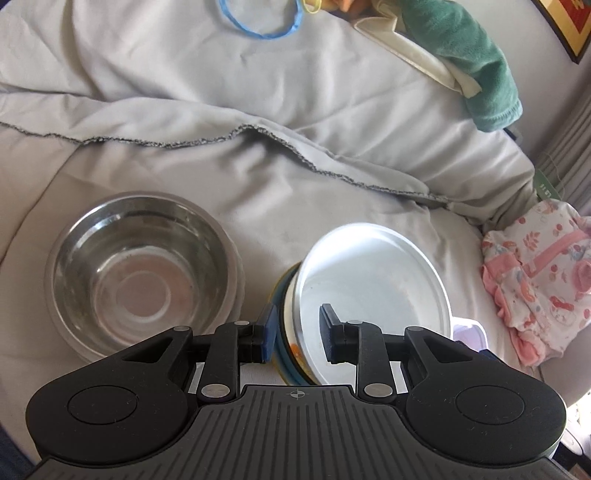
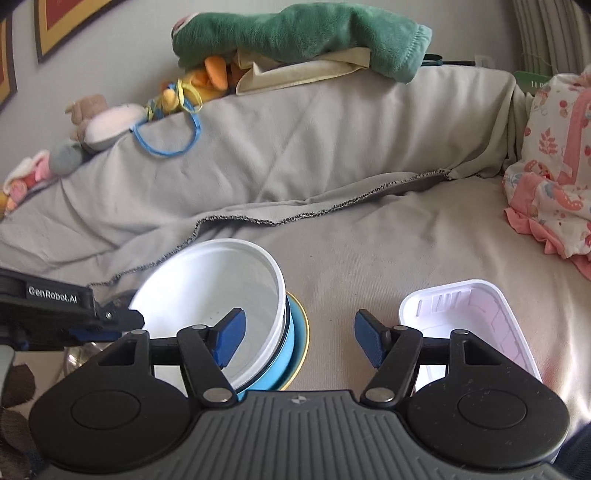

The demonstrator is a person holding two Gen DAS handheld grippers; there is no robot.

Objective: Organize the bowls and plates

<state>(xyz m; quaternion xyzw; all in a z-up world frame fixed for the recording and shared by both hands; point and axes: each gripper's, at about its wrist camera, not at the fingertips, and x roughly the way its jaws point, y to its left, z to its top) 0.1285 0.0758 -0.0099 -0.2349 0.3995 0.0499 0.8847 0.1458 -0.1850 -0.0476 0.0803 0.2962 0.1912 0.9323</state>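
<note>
A white bowl (image 1: 373, 291) is nested in a blue bowl (image 1: 284, 354), tilted, on the grey sheet. My left gripper (image 1: 297, 334) straddles the near rim of this stack, one finger outside and one inside the white bowl, the jaws narrowed on the rim. A steel bowl (image 1: 144, 280) stands upright to the left. In the right wrist view the white bowl (image 2: 221, 291) sits in the blue bowl (image 2: 291, 343), and the left gripper (image 2: 122, 317) holds its left rim. My right gripper (image 2: 299, 339) is open and empty, just right of the stack.
A white rectangular plastic tub (image 2: 476, 328) lies right of the stack; its corner shows in the left wrist view (image 1: 469, 332). A pink floral cloth (image 1: 535, 280) lies at the right. A raised grey blanket fold (image 2: 295, 155) with soft toys and a green towel (image 2: 303, 33) runs behind.
</note>
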